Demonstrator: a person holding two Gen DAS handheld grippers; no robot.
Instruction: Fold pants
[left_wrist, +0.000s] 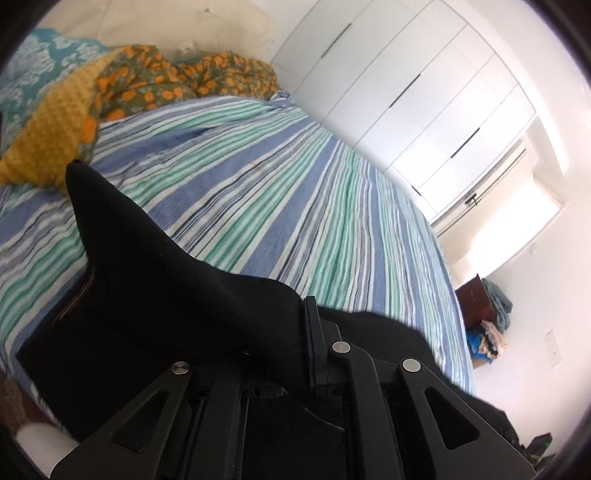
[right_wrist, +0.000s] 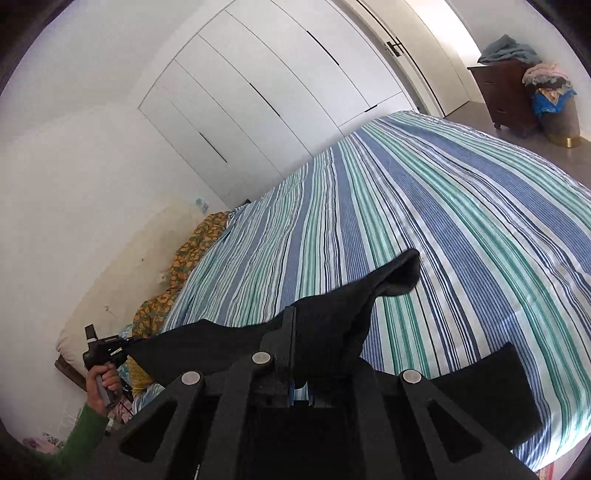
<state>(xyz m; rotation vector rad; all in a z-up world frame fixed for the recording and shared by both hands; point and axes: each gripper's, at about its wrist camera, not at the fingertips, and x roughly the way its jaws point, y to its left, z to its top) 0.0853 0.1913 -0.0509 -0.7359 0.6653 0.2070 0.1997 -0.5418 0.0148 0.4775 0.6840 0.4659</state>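
Pants (right_wrist: 332, 325): black, held taut between both grippers above the striped bed (right_wrist: 461, 206), likely to straighten them for folding.
Left gripper (left_wrist: 310, 343): jaws clamped on pants edge.
Right gripper (right_wrist: 290, 343): jaws closed on cloth.
Far right: basket (right_wrist: 559, 122) heaped with clothes beside a dresser (right_wrist: 504, 96).

The pants (right_wrist: 332, 325) hang between both grippers above the bed (right_wrist: 461, 206), wardrobe (right_wrist: 258, 92) behind.
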